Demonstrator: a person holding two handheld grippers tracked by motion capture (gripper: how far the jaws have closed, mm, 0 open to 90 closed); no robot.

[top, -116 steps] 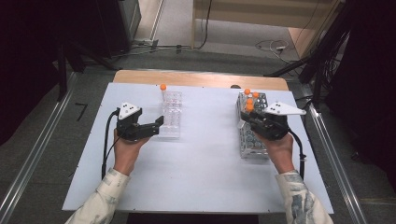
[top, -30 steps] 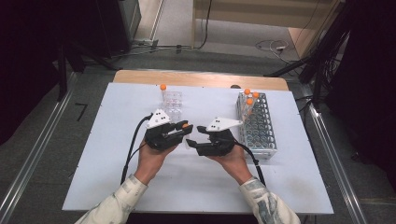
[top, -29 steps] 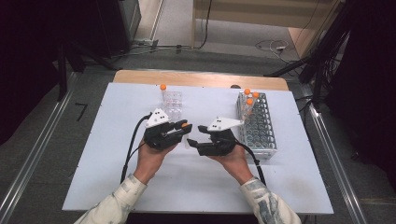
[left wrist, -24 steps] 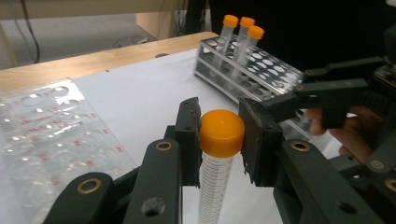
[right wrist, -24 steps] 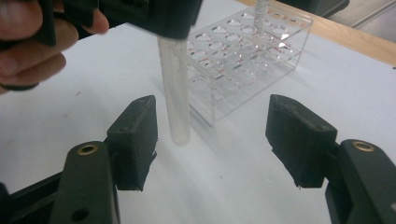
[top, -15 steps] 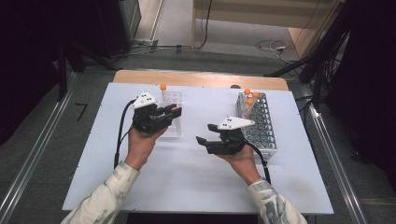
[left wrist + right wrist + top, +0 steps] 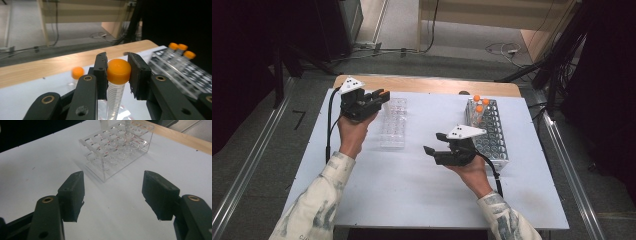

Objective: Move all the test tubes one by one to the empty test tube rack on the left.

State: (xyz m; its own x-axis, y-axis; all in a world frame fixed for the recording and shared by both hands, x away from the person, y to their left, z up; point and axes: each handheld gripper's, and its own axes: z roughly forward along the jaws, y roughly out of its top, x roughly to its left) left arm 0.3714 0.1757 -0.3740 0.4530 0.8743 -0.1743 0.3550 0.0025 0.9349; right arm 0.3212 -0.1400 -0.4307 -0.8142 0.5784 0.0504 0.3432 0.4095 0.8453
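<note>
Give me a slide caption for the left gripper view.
Left gripper shut on an orange-capped tube, grey tube rack beyond.

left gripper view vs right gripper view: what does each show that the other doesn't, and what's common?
Left gripper view alone: its jaws closed on an orange-capped tube at the cap, the grid rack with three more capped tubes at right, and a blurred orange cap beyond the jaws.

Right gripper view alone: its jaws wide apart with nothing between them, and the clear rack standing ahead of them.

Both: the white table top and the wooden edge strip at its far side.
</note>
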